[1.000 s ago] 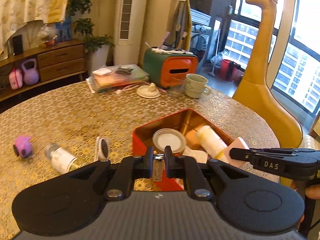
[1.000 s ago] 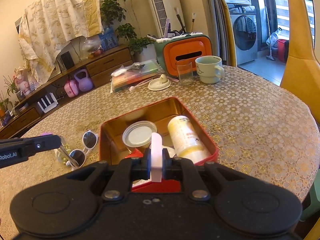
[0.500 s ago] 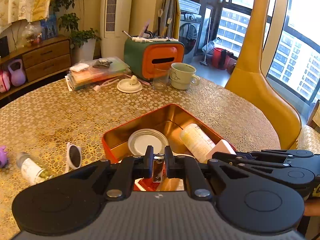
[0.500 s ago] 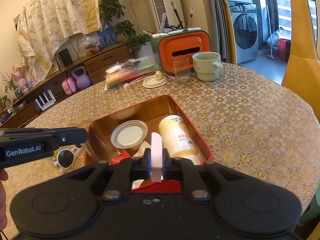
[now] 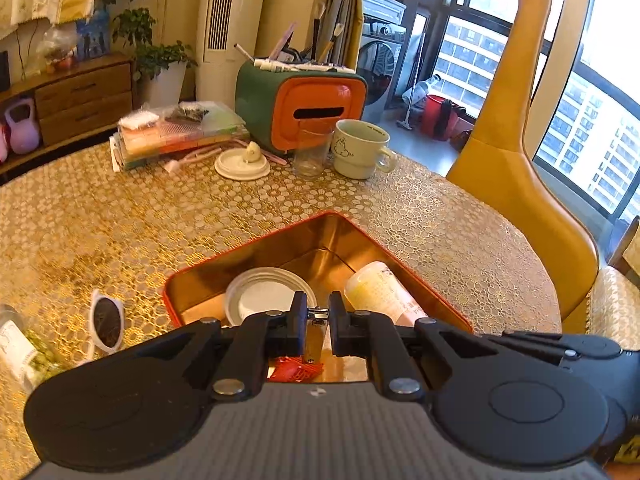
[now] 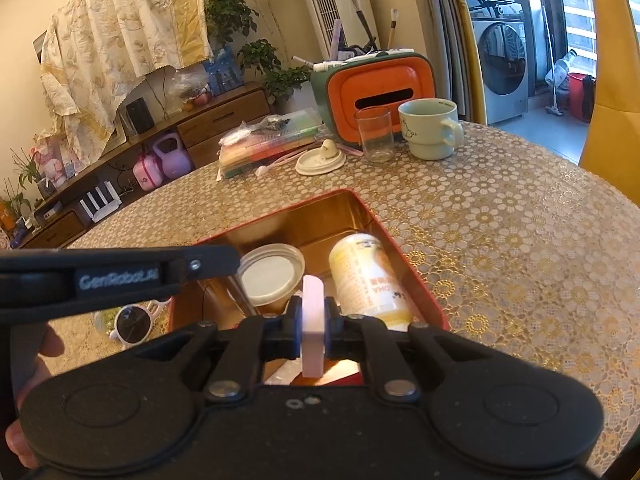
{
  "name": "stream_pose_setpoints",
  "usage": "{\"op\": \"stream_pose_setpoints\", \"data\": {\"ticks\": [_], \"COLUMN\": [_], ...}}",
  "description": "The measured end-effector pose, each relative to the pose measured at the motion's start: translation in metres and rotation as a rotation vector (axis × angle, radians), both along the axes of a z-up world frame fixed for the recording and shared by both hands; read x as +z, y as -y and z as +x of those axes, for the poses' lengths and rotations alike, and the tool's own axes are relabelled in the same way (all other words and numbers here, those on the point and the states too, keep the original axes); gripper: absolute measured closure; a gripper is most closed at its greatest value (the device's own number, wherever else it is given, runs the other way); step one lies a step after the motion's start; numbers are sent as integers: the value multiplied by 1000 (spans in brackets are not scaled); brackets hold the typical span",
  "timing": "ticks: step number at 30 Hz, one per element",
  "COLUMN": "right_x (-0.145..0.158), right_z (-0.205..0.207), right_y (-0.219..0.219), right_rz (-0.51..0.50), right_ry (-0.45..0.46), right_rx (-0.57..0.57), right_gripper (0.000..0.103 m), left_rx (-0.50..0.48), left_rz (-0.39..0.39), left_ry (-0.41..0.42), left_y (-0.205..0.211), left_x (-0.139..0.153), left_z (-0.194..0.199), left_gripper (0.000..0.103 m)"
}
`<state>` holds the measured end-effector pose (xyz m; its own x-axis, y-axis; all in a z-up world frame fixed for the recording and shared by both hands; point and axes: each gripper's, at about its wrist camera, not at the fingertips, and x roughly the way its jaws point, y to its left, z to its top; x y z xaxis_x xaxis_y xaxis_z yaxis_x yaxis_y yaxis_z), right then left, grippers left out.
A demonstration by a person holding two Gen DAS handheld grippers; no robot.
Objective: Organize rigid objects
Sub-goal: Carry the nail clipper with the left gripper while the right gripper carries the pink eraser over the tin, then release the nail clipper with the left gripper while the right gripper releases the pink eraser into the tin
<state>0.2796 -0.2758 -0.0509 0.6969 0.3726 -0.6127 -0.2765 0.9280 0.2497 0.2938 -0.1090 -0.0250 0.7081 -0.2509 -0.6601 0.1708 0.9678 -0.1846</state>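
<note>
A red tin with a gold inside sits on the patterned table. In it lie a white round lid, a yellow bottle and a small red item. My left gripper hangs over the tin's near edge, shut on a small metal piece. My right gripper is also over the near edge, shut on a flat pale pink block held on edge. In the right wrist view the left gripper reaches in from the left, above the tin.
White sunglasses and a small clear bottle lie left of the tin. At the back stand a green and orange box, a mug, a glass, a knobbed lid and stacked cases. A yellow chair is right.
My left gripper has moved right and down over the tin, beside the right one; sunglasses and bottle slid to the view's left. The right gripper sank slightly towards the tin. Both grips are unchanged.
</note>
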Motion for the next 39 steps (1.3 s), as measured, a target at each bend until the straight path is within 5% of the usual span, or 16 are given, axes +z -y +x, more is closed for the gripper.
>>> {"op": "stream_pose_setpoints", "data": {"ticks": [10, 28, 39], "right_x": [-17, -17, -7], "right_z": [7, 2, -13], "right_y": [-1, -6, -5], "right_rz": [-16, -14, -13], "right_ry": [-27, -30, -26], "right_rx": [-4, -4, 2], "right_gripper": [94, 81, 78], "left_rx": [-6, -5, -24], "left_rz": [-52, 46, 59], "left_ry": [-9, -124, -119], "left_y": [1, -13, -11], "left_x": [-12, -44, -32], "left_z": [10, 7, -12], "left_gripper": [92, 91, 90]}}
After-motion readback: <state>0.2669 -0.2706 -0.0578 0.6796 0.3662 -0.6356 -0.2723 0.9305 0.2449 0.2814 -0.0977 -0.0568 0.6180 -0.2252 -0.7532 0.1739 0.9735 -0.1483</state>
